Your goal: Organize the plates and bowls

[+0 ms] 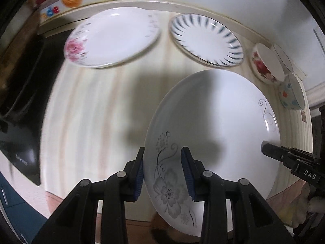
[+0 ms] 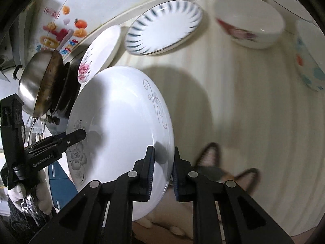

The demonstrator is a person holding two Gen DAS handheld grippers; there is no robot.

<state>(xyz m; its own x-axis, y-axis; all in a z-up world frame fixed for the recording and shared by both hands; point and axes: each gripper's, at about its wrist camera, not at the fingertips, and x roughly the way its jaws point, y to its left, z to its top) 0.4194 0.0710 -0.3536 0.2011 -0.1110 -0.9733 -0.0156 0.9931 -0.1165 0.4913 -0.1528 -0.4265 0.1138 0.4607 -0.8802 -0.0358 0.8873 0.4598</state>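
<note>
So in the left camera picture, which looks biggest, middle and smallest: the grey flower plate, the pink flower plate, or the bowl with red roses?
1. White plate with grey flowers, though it is nearest the camera.
2. White plate with pink flowers.
3. White bowl with red roses.

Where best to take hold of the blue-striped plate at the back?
Judging by its pose, grip the blue-striped plate by its rim on the near side. It lies flat with a shallow raised lip, its near edge faces bare table, and a pink-flower plate and red-flower bowl flank it.
</note>
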